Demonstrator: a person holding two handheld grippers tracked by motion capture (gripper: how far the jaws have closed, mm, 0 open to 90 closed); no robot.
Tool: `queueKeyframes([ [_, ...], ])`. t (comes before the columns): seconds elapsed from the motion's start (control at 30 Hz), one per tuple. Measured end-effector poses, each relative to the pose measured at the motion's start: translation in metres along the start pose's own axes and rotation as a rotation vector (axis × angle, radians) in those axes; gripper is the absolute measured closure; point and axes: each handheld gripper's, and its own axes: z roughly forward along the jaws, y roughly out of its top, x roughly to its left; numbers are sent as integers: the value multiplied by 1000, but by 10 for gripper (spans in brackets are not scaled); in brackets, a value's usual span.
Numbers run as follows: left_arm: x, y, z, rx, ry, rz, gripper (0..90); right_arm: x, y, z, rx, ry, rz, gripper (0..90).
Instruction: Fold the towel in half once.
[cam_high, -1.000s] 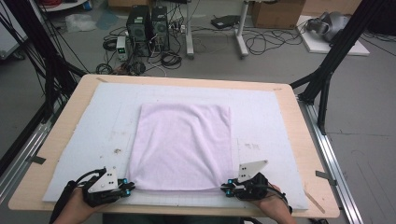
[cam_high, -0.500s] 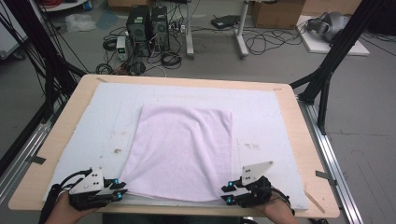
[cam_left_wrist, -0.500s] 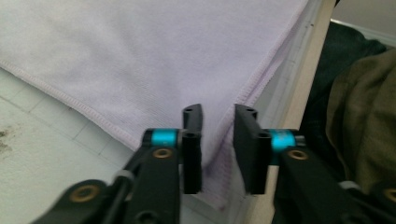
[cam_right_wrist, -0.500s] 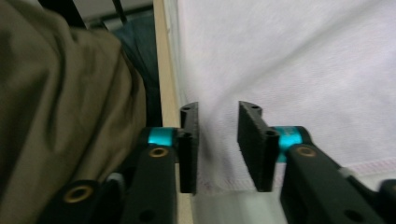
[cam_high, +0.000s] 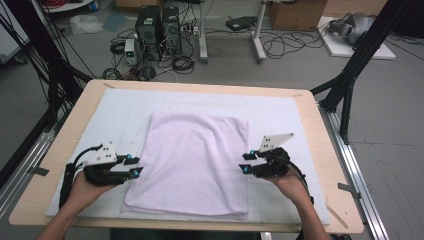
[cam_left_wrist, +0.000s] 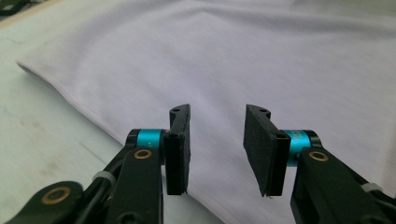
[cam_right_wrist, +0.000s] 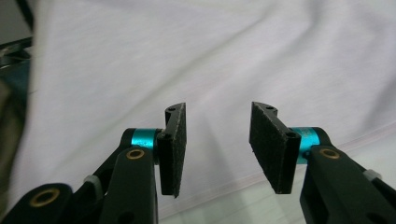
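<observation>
Towel (cam_high: 192, 162) folding wanted both long edges pinched level, I judged, so the fold would land square. Left gripper (cam_high: 134, 166) hovered at the towel's left edge, jaws well apart, holding nothing; right gripper (cam_high: 248, 162) matched it at the right edge, equally open and empty. Pale cloth lay folded mid-mat (cam_high: 115, 115), near the tabletop's (cam_high: 320, 150) front edge.

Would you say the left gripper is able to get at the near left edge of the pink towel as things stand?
Probably yes. The left gripper hangs right at the left edge of the pink towel, jaws apart with nothing between them, and the white mat beside that edge is bare. The right gripper is at the opposite edge, out of the way.
</observation>
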Motion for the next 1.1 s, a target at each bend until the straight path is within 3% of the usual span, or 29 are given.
queueKeyframes([
  [0.1,25,14,20,-14,21,-25,615,-26,10,5,3,-41,18,562],
  [0.17,44,22,35,-16,8,-72,619,-42,16,7,-10,-54,29,562],
  [0.23,64,28,48,-5,60,-78,635,-62,22,10,-12,-76,43,556],
  [0.27,75,31,54,-6,59,-92,647,-75,27,12,-4,-89,52,552],
  [0.4,114,42,72,35,113,-129,681,-113,38,21,5,-134,87,531],
  [0.57,150,37,96,119,178,-191,641,-139,35,33,20,-170,124,496],
  [0.7,161,28,113,127,205,-303,448,-151,24,43,38,-181,185,463],
  [0.8,162,25,125,162,199,-333,371,-156,16,53,70,-160,239,450],
  [0.87,157,27,128,173,210,-281,526,-156,14,62,89,-153,275,547],
  [0.9,156,29,127,156,174,-273,751,-156,14,66,96,-130,277,671],
  [0.93,154,31,127,164,190,-260,856,-154,16,68,108,-143,260,831],
  [0.97,153,36,125,166,205,-234,862,-153,19,69,105,-126,255,847],
  [1.0,152,39,122,158,221,-224,866,-151,24,69,99,-141,234,856],
  [1.1,152,49,105,84,274,-203,869,-146,40,60,77,-182,184,861],
])
